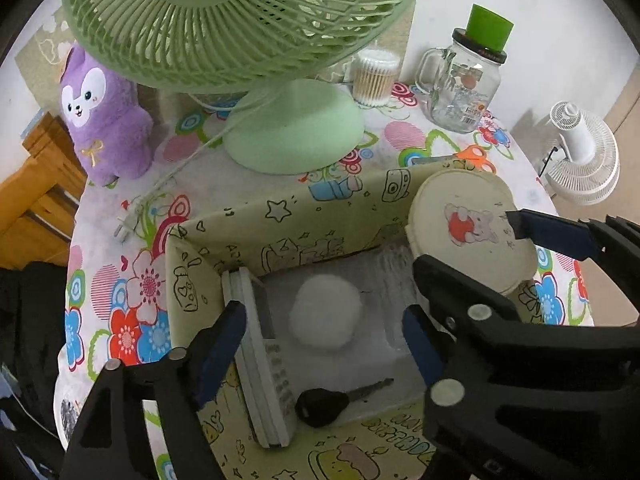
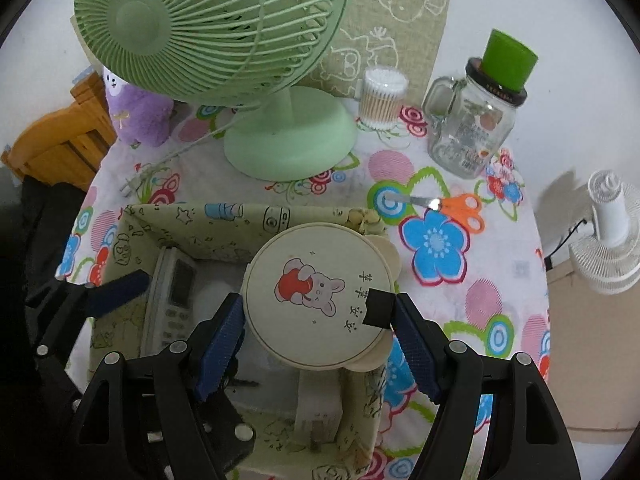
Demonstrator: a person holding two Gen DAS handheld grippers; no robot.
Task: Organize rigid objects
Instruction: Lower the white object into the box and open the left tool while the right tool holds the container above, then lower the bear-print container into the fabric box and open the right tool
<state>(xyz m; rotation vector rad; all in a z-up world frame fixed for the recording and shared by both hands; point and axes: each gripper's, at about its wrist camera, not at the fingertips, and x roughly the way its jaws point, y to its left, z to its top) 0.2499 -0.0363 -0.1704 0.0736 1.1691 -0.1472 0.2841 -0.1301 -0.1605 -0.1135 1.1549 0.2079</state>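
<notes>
The round cream container [image 2: 316,300], its lid printed with a little bear and an apple, is held between the jaws of the right gripper [image 2: 320,344]; the blue pads [image 2: 222,344] are pressed against its left and right rims, and a black tab is seen at its right edge; the container is carried over the right end of the patterned fabric box [image 1: 304,216], above the rim and not set down inside. The left gripper [image 1: 320,344] is seen over the same box with its jaws standing wide and nothing gripped between them; the white remote control [image 1: 260,368] is leaned on edge against the box's left wall, just inside the left pad [image 1: 220,352], with no pressing visible; a white fluffy ball [image 1: 326,312] lies on the box floor, framed between the open jaws, and a black-headed key [image 1: 332,402] is laid nearer the camera. From the right wrist view a white slab-like item can be made out under the container, though what it is cannot be told. On the flowered bench [image 2: 440,184] behind the box the green fan [image 2: 224,40] is stood, with a purple plush toy [image 1: 104,116] to its left, a tub of cotton swabs [image 2: 382,96], a glass jar with a green cap [image 2: 476,120] and orange-handled scissors [image 2: 448,206] to its right.
</notes>
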